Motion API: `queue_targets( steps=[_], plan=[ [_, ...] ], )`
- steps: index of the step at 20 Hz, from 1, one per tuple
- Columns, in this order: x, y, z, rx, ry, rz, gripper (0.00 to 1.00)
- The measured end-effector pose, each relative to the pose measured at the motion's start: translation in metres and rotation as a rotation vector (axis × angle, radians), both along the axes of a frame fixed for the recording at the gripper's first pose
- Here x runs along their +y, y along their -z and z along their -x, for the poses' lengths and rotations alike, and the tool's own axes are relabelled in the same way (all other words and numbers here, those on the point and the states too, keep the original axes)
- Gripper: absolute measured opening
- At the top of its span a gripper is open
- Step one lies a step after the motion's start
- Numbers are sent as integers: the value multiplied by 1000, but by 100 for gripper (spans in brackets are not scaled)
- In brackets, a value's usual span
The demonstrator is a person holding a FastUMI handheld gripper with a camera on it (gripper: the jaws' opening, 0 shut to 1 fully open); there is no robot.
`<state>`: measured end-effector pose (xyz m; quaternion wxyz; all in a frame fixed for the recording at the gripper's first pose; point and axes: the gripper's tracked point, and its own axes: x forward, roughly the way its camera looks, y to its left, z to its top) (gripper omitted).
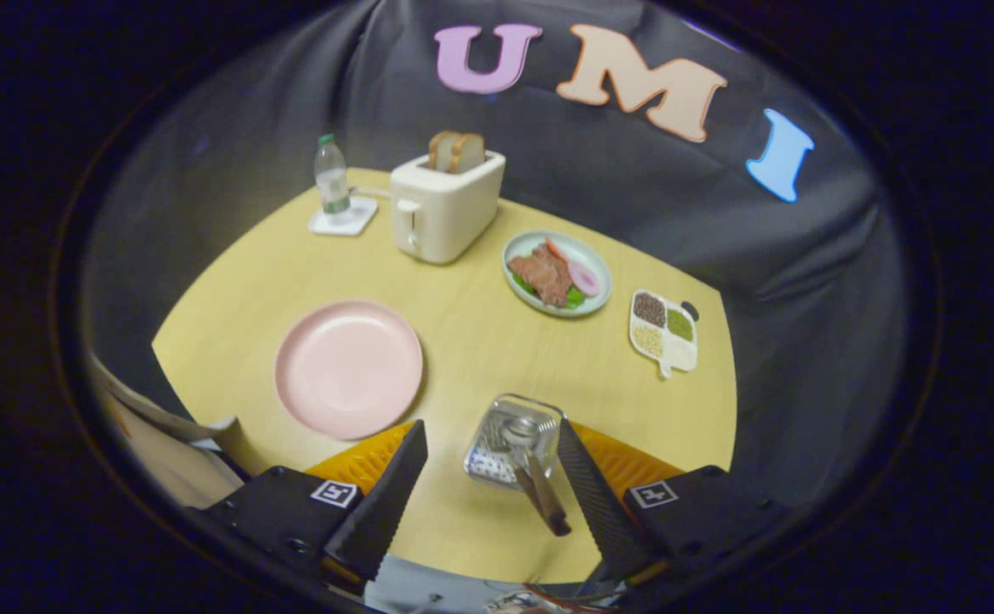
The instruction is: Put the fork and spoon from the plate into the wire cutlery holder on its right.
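Two fingers: my gripper (490, 490) spread wide, holding nothing
Holder (510, 439): between them, a utensil (540, 486) leaning out
Plate (349, 368): left, bare

dim, even light | soft shadows | fisheye bending at edges | tool fingers (395, 503) blurred

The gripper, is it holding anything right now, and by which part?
Nothing. The gripper is open above the cutlery holder; a utensil handle sticks out beside one finger, ungripped.
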<state>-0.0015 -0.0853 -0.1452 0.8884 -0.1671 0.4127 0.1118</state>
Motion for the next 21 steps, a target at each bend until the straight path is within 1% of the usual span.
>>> queue_targets(
  steps=[2, 5, 7, 9, 11, 13, 16, 21],
  plan=[
    [18, -16, 4, -120, 41, -84, 99],
    [38, -44, 15, -299, 77, -187, 99],
    [42, -62, 14, -422, 109, -202, 99],
    [51, -77, 16, -518, 134, -229, 98],
    [63, -92, 18, -601, 146, -274, 98],
    [72, -109, 18, -679, 142, -302, 98],
    [76, -119, 17, -737, 122, -286, 98],
    [78, -127, 16, -762, 142, -328, 98]
  ],
)
